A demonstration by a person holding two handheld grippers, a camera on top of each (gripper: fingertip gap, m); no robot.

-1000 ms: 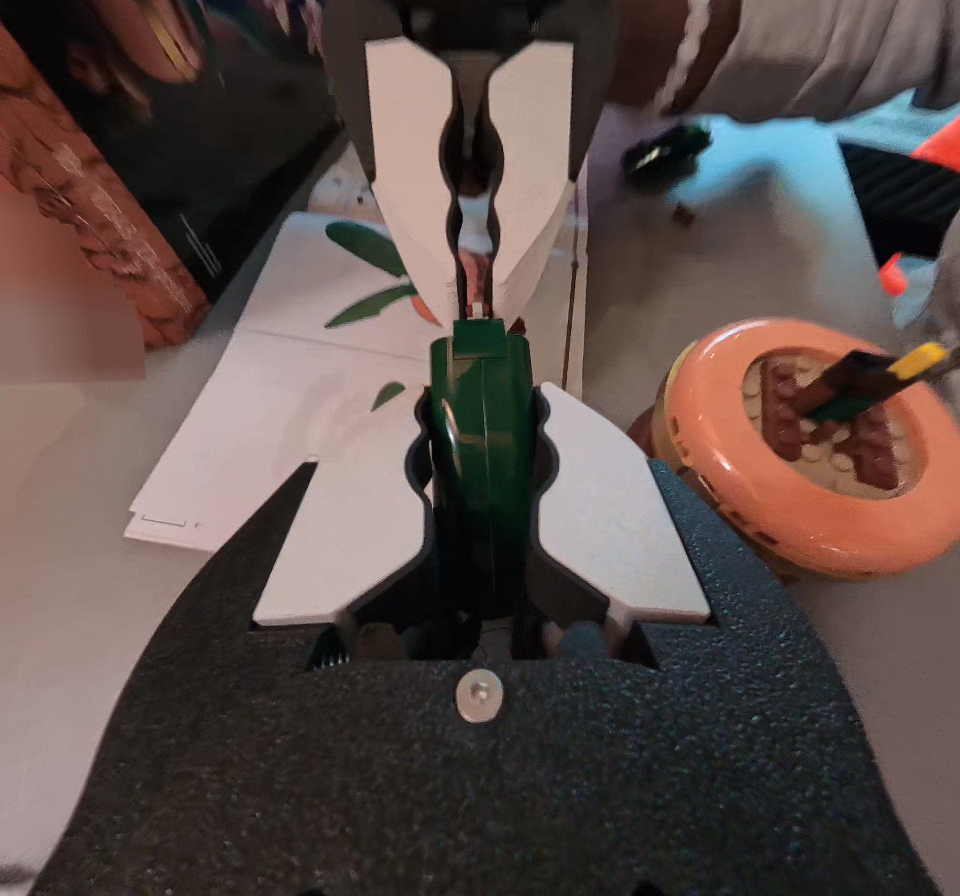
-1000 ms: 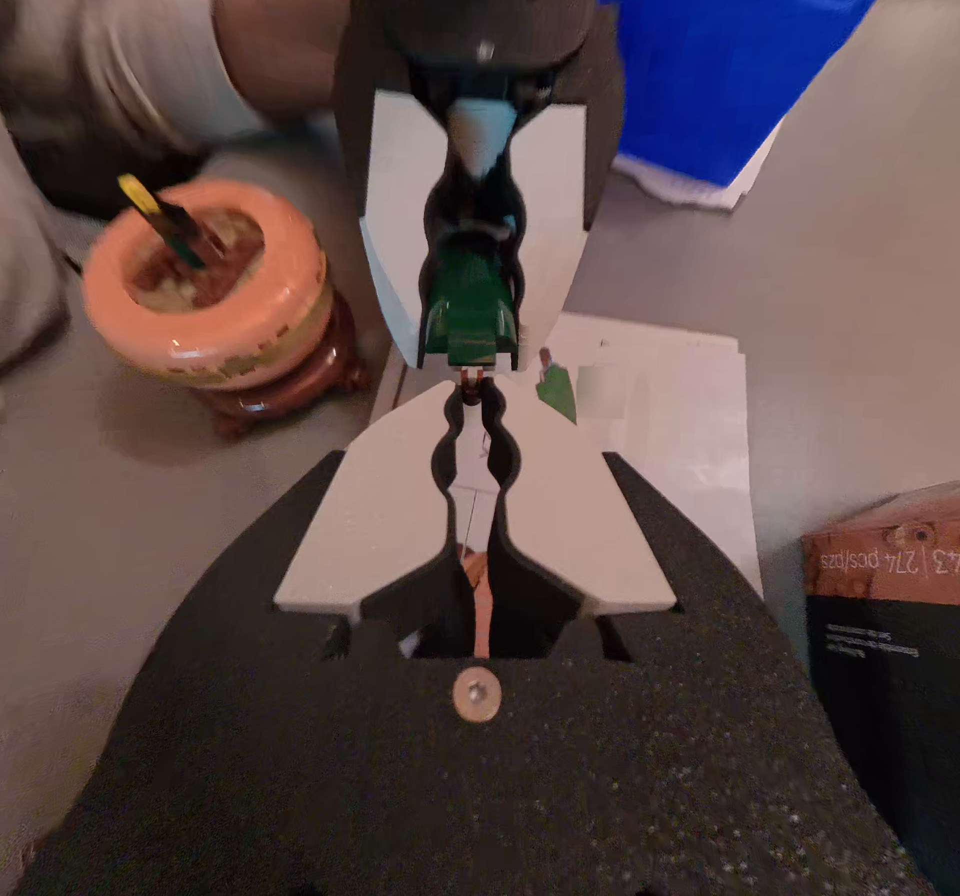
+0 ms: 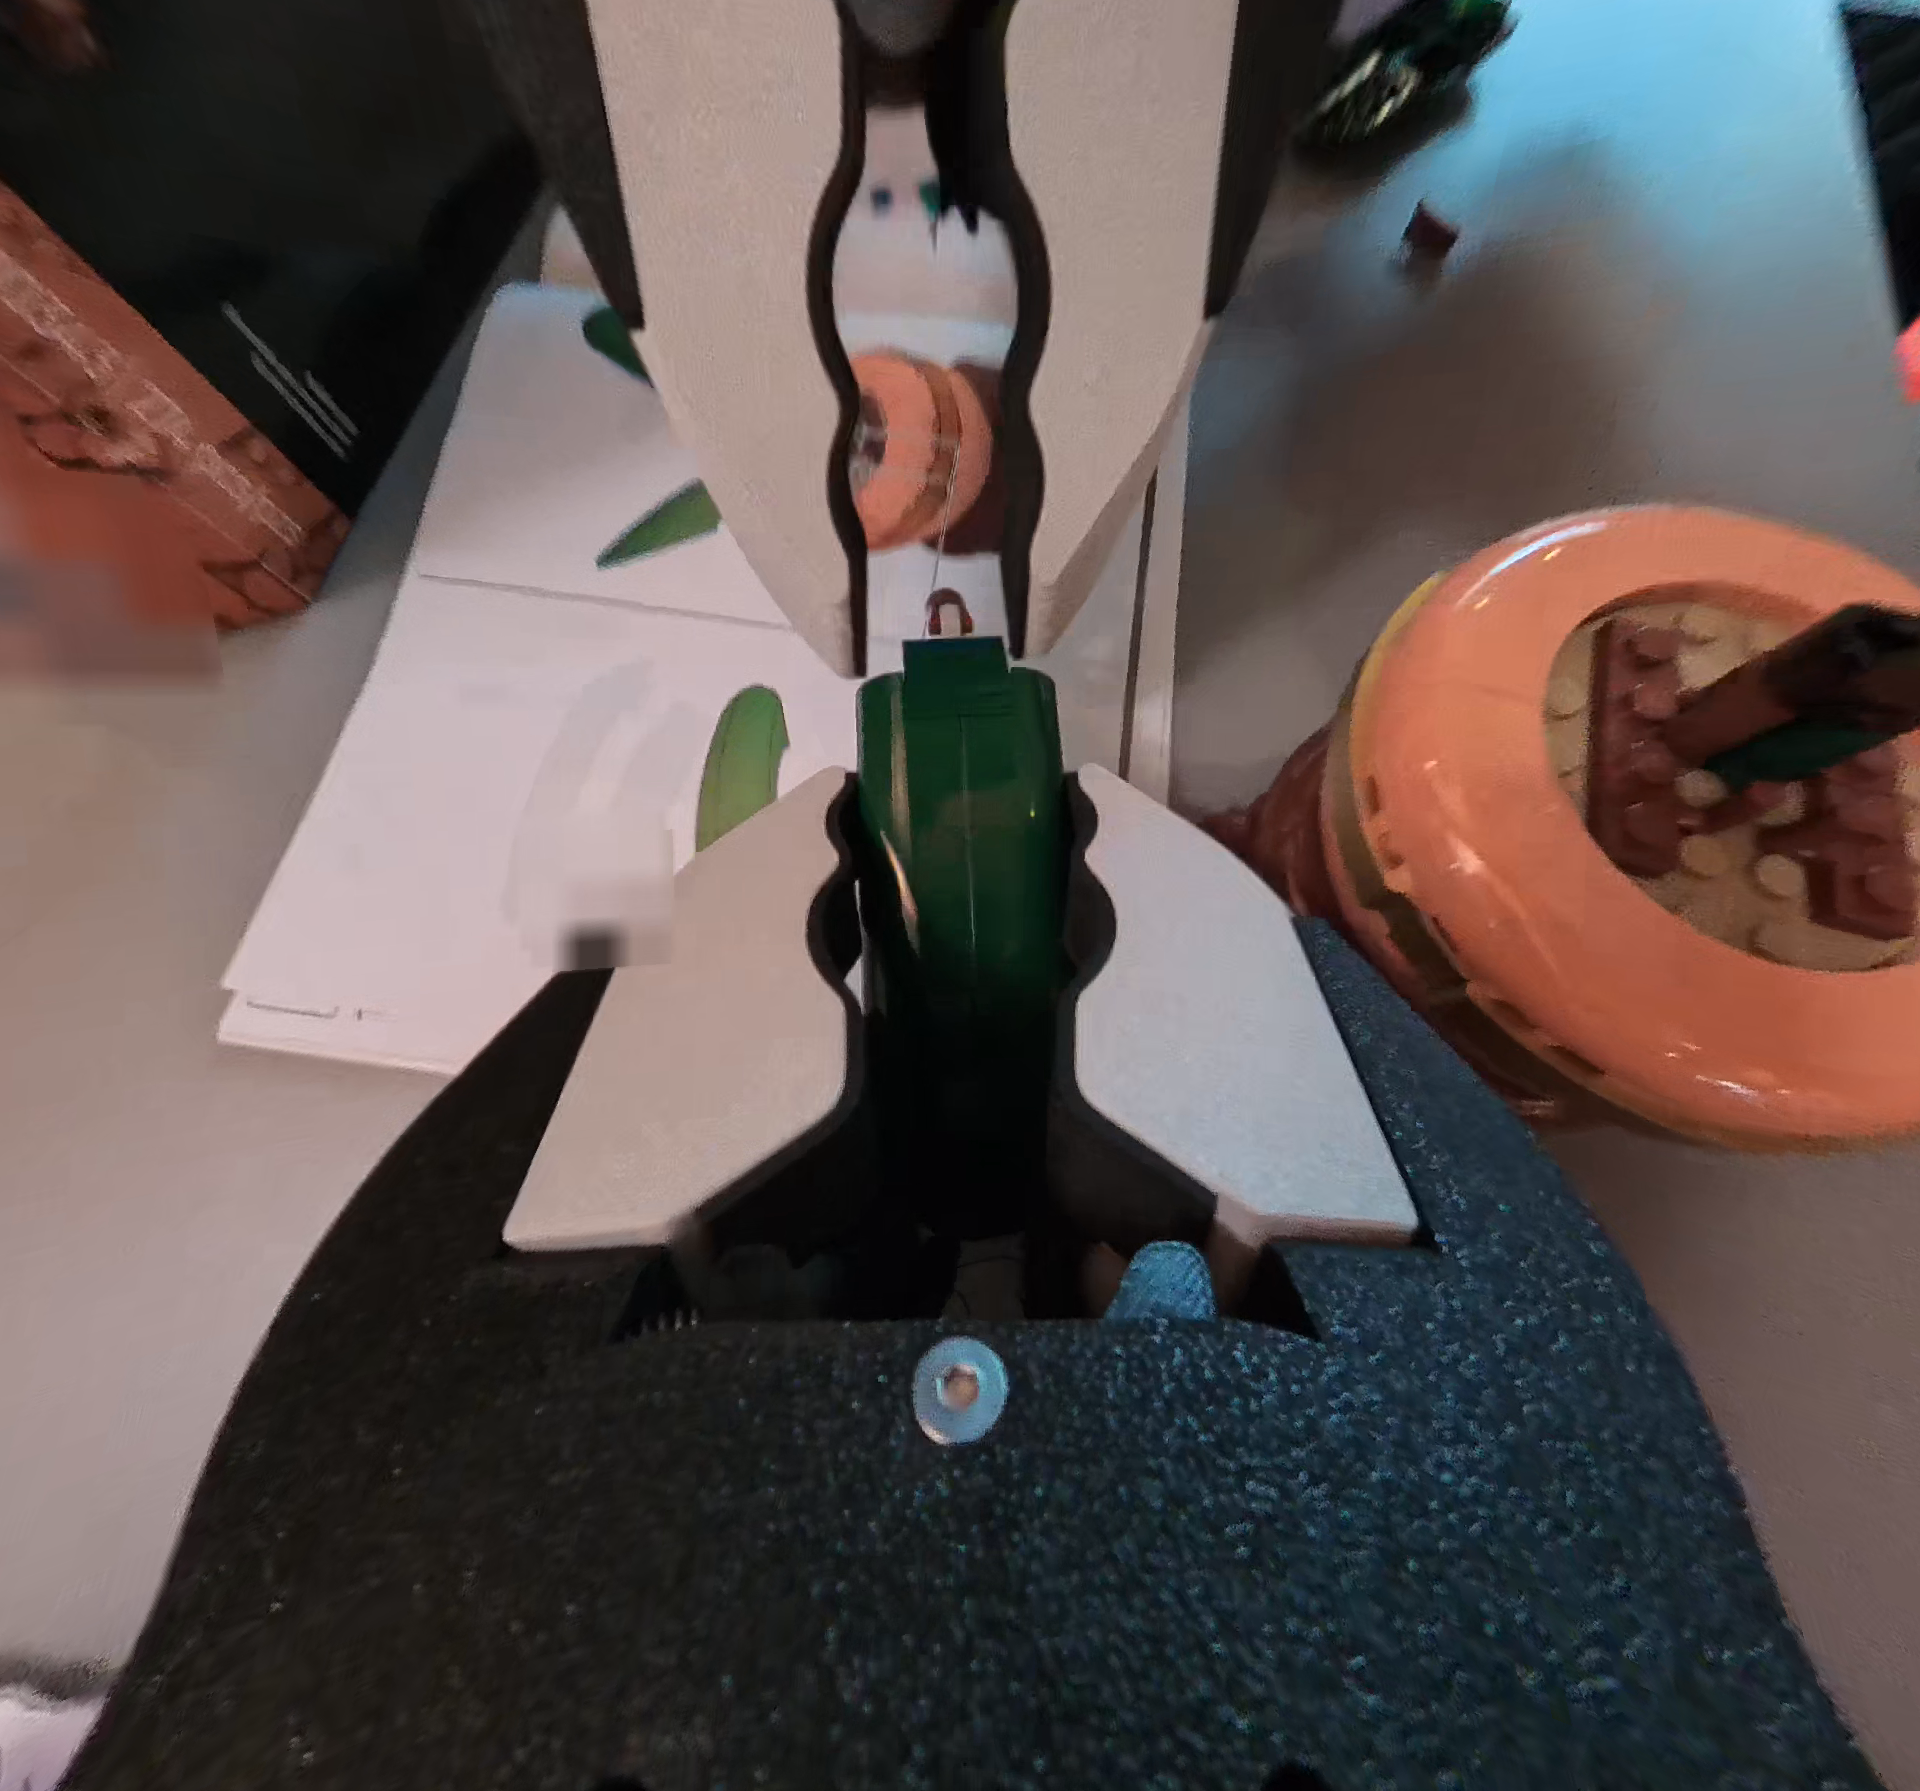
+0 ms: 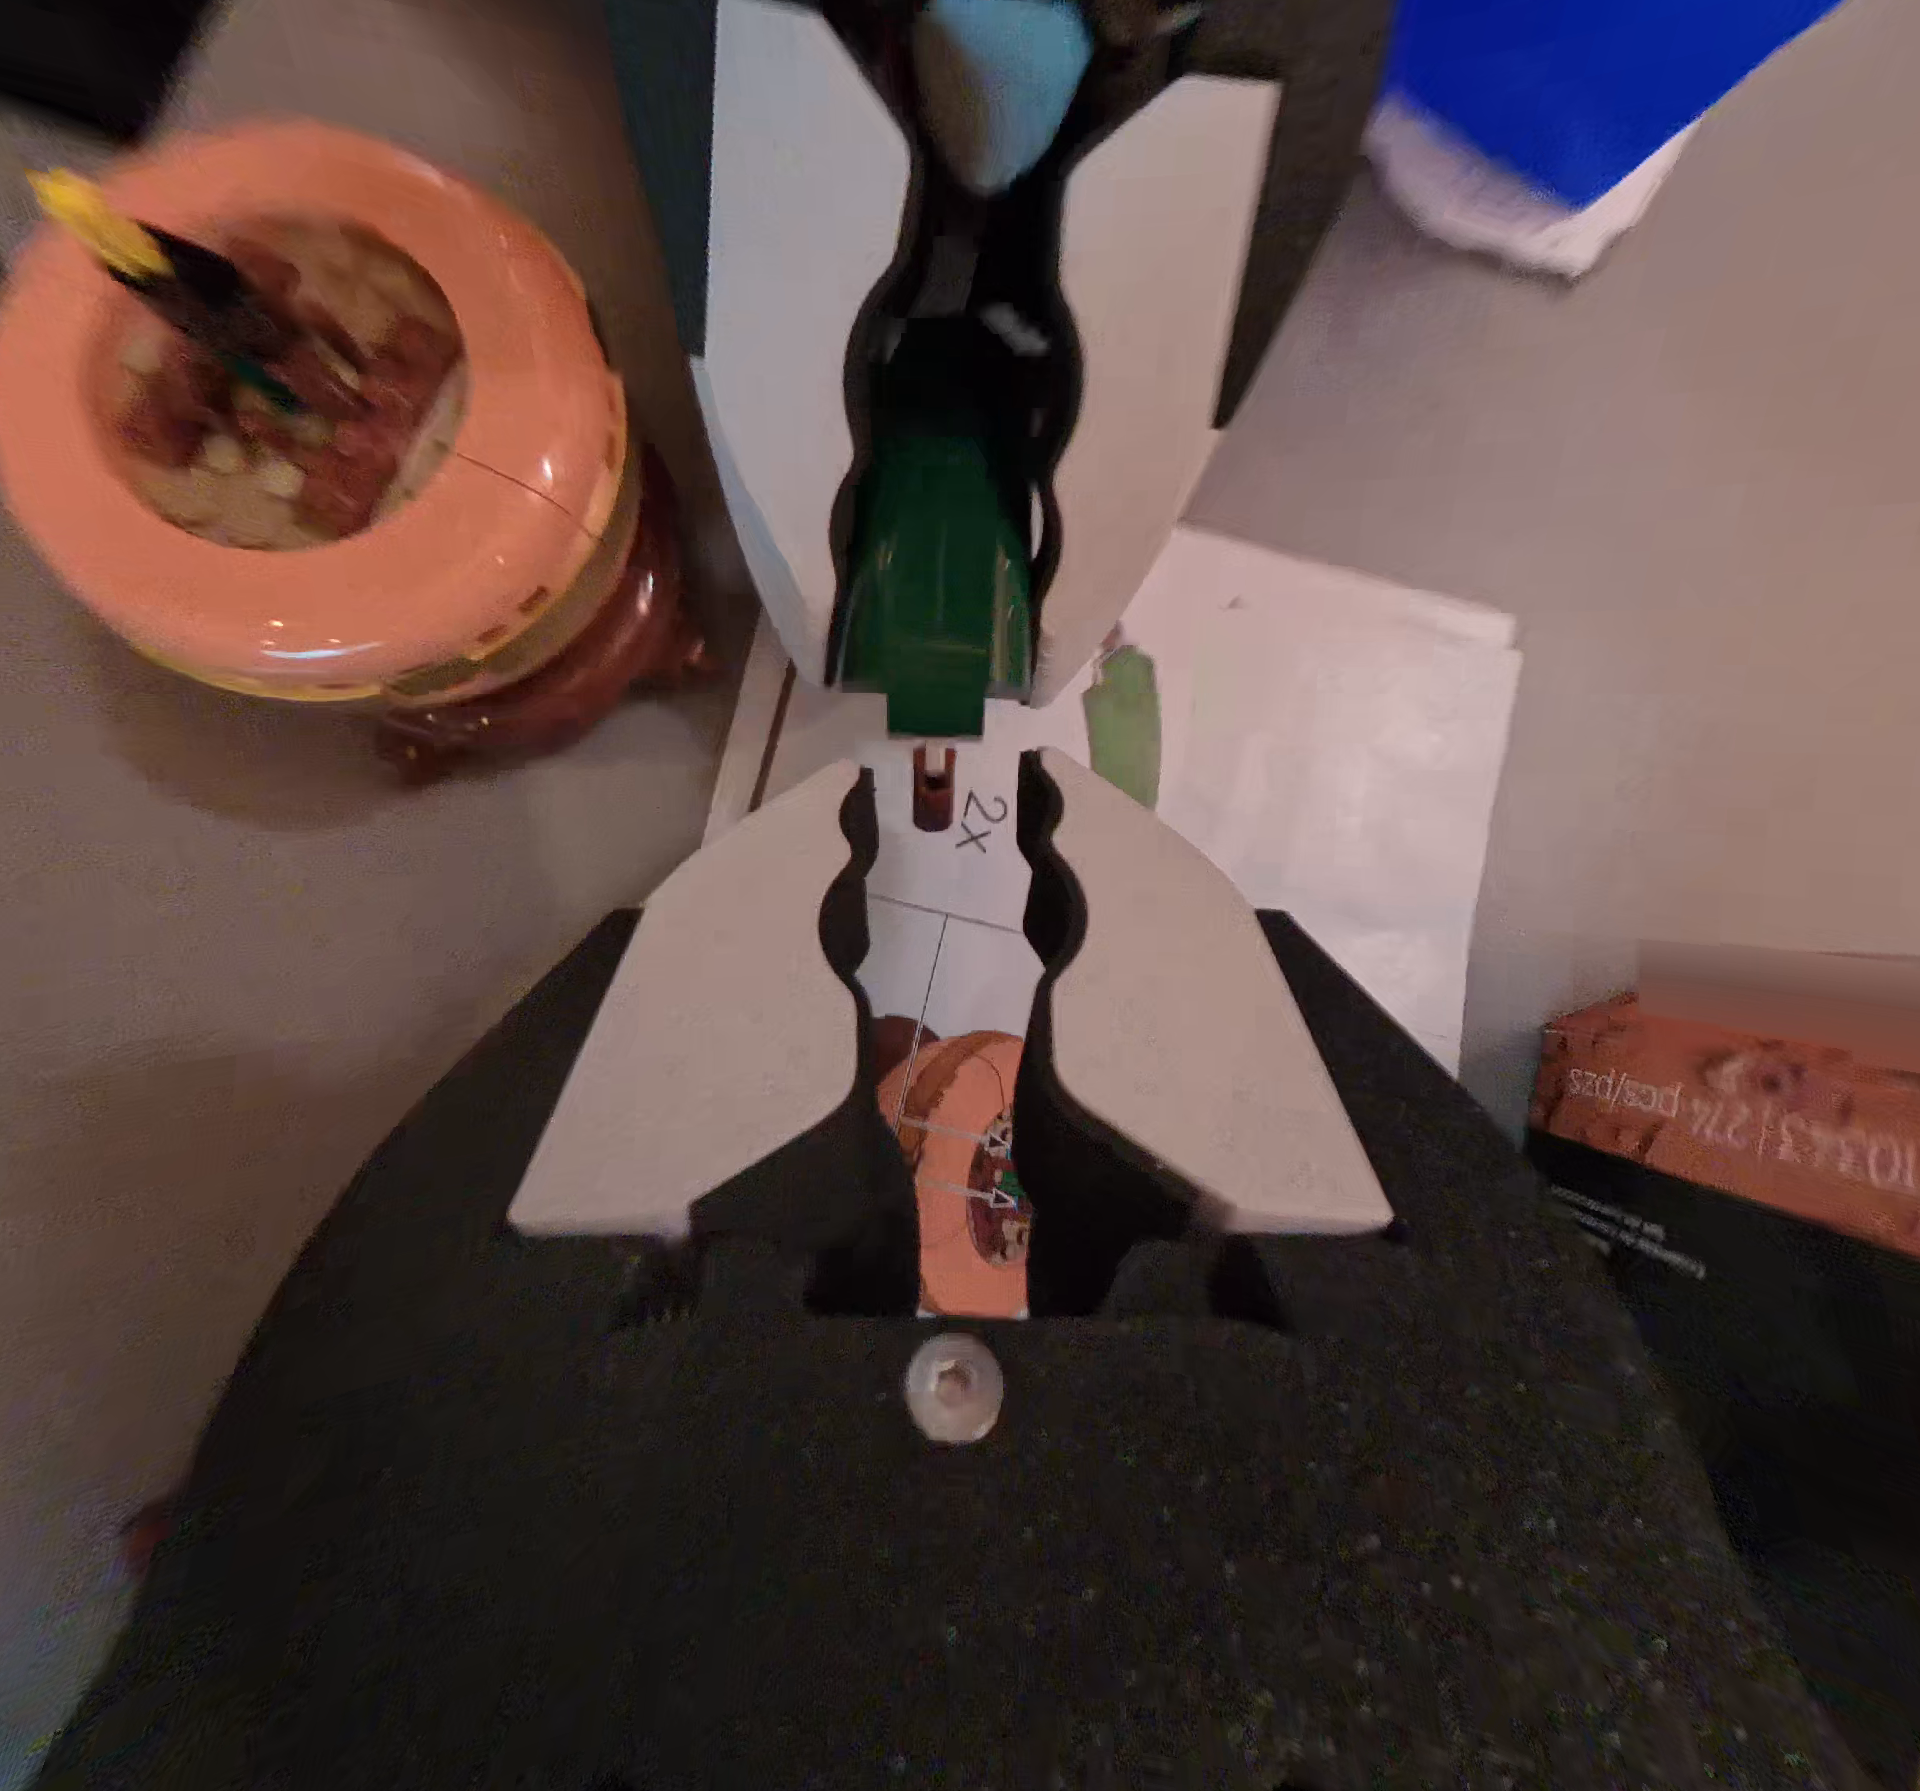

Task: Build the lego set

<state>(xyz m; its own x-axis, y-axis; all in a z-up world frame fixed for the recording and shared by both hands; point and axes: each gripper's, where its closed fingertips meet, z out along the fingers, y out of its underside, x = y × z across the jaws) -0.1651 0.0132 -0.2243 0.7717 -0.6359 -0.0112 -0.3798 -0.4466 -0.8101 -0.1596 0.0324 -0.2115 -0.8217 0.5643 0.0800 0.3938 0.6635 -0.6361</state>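
Presently the left gripper (image 3: pixel 961 785) pinches a dark green leaf piece (image 3: pixel 961 868) between its jaws, the piece's stepped tip protruding forward. Facing it nose to nose, the right gripper (image 4: pixel 940 785) has its jaws spread and holds nothing; a small reddish-brown connector (image 4: pixel 932 787) shows in the gap just beyond the leaf tip, but whether it lies on the paper or is merely printed there cannot be told. Both tools hover above the open instruction booklet (image 3: pixel 499 785) on the grey worktop (image 4: pixel 1662 453).

Progress, as judged: the orange pot (image 3: pixel 1621 827) stands assembled on its brown base beside the booklet, its top filled with brown and tan plates, and one dark stem with a yellow tip (image 4: pixel 135 250) is planted in it at a tilt. The foliage remains outstanding; this leaf is not yet attached. Loose dark parts (image 3: pixel 1403 68) lie farther back, and the product box (image 4: pixel 1745 1159) sits near the booklet.
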